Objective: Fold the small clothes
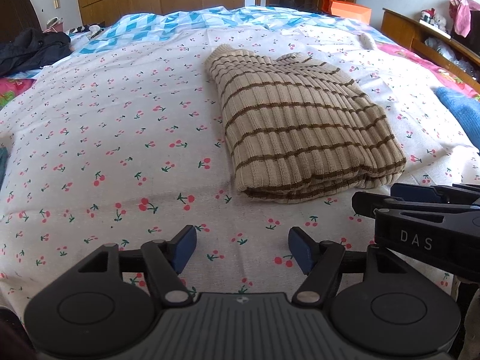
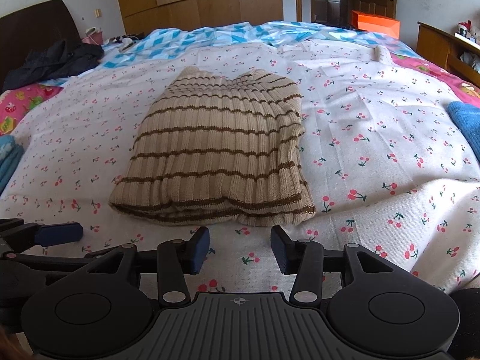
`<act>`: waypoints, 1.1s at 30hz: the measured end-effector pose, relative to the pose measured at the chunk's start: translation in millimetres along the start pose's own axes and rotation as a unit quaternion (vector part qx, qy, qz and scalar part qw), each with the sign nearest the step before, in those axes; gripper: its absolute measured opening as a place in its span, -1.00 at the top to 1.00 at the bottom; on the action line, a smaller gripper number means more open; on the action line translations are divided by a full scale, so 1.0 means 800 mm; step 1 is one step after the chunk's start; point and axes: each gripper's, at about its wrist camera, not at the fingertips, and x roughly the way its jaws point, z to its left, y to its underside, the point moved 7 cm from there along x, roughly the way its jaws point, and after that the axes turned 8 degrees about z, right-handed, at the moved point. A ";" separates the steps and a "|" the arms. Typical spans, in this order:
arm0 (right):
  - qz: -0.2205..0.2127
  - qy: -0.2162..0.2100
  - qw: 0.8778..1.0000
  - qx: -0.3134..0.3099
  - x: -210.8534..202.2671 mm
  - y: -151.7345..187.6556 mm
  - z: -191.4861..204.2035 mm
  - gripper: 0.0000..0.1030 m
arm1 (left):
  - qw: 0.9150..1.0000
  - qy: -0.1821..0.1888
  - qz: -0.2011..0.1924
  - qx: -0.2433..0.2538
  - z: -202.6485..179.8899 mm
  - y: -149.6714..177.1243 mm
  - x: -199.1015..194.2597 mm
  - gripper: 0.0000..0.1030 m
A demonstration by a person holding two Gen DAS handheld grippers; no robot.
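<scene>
A beige knit sweater with brown stripes (image 1: 300,123) lies folded into a compact rectangle on the cherry-print sheet (image 1: 105,138). It also shows in the right wrist view (image 2: 216,156), straight ahead. My left gripper (image 1: 241,247) is open and empty, above the sheet, short of the sweater and to its left. My right gripper (image 2: 240,247) is open and empty, just in front of the sweater's near folded edge. The right gripper shows at the right of the left wrist view (image 1: 420,210). A left gripper fingertip (image 2: 60,232) shows at the left of the right wrist view.
A blue knit garment (image 2: 466,123) lies at the bed's right edge, and another blue knit piece (image 2: 9,159) at the left. A dark jacket (image 2: 57,60) lies at the far left by the headboard. An orange box (image 2: 375,24) stands at the far side. Wooden shelves (image 1: 420,33) line the right.
</scene>
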 end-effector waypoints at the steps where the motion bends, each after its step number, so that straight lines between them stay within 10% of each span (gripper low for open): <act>1: 0.000 0.000 1.000 0.000 0.000 0.000 0.000 0.09 | 1.000 -0.002 0.000 0.000 0.000 0.000 0.000 -0.45; 33: 0.025 0.011 1.000 -0.002 0.003 0.003 -0.002 -0.28 | 0.999 -0.037 0.019 -0.036 0.022 0.001 0.000 -0.91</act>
